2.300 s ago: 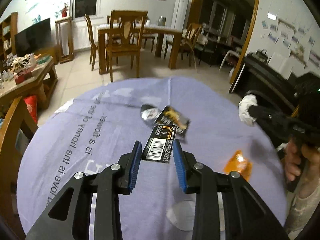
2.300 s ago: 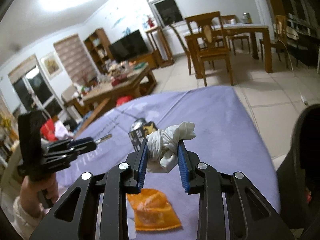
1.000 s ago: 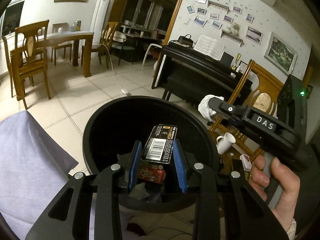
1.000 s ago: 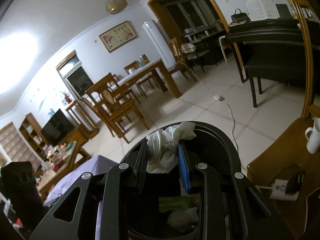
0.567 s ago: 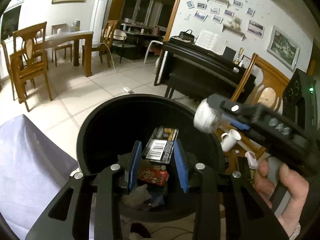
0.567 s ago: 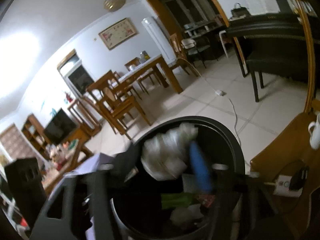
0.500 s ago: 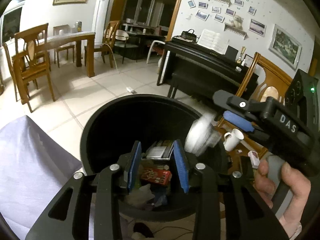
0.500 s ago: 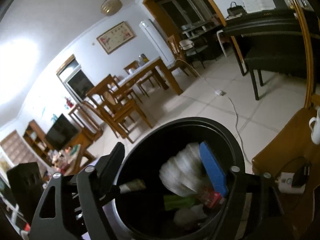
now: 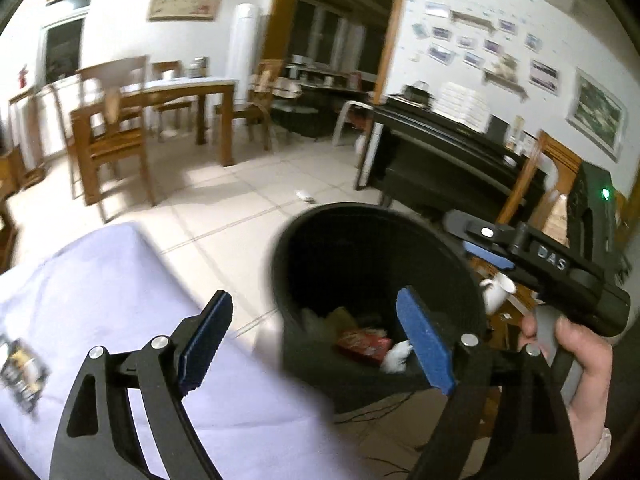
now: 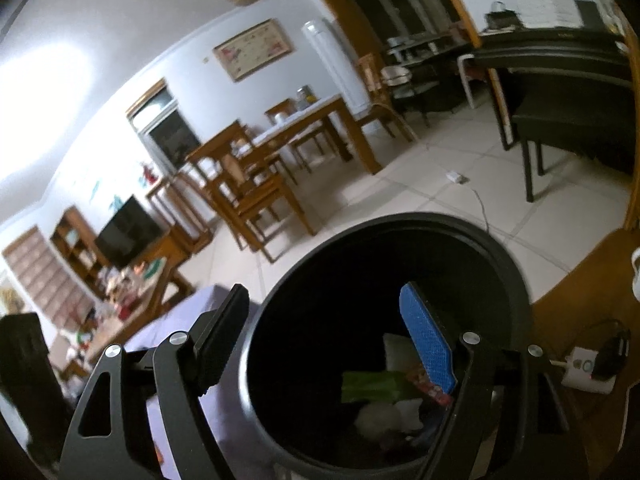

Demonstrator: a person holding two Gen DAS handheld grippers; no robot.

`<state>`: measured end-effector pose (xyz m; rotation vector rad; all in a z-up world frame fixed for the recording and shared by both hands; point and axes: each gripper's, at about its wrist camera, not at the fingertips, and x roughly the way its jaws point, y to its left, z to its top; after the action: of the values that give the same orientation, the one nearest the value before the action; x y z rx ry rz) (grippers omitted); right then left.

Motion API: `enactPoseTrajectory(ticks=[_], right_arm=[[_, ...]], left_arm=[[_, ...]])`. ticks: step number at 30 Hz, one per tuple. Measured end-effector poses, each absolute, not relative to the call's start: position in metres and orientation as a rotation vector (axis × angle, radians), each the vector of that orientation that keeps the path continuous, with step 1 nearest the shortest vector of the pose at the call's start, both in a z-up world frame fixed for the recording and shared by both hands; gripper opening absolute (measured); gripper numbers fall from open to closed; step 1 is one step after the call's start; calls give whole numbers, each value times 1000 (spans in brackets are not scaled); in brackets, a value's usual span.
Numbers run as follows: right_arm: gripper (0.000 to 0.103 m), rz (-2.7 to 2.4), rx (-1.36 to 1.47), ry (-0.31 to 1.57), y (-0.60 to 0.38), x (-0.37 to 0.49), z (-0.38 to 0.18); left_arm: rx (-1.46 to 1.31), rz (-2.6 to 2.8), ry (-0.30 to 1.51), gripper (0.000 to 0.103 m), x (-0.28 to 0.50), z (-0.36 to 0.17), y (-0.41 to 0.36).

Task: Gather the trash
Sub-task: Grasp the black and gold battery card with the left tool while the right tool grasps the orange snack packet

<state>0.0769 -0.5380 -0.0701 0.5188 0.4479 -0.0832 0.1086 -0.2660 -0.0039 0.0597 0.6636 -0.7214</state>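
Presently: left gripper (image 9: pixel 314 338) and right gripper (image 10: pixel 332 338) hovering, jaws apart, empty; trash bin (image 10: pixel 500 256) holding wrappers at 5 o'clock.

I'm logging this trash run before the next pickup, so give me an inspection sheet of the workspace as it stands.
Surface: lilac tablecloth covers the table beside the bin.
Job's things: black trash bin on the floor holds a red wrapper, a green wrapper and white crumpled paper; a dark printed wrapper lies on the cloth, blurred.
Clutter: white mug on the wooden stand beyond the bin.
Grippers: left gripper open, empty; right gripper open, empty, over the bin.
Cables: white cord across the tiles; power strip with a black plug.
Surroundings: dining table, piano.
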Motion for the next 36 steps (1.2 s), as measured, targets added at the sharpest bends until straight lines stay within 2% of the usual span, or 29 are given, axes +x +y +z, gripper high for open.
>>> enactPoseTrajectory(ticks=[4,12,21,33,35,36], right_arm=[[77,22,423,513,-494,94,-71],[77,388,106,674,-320,117,-73],[77,486,-169,845,-182,138,-105],[77,527,-343,907,-138,145,-123],[77,526,-350,896,-137,145,-124],[71,522,-351,898,-136,144,-126]], left_arm=[[44,-598,679,84,125,-5,-201],[183,-406,759,84,166,-28,-88],[382,-459,817,84,184,-60,-88],[441,-458,792,87,197,-73,-82],[451,-466,784,85,195,-73,-81],[455,-470,776,74,191,-72,-83]])
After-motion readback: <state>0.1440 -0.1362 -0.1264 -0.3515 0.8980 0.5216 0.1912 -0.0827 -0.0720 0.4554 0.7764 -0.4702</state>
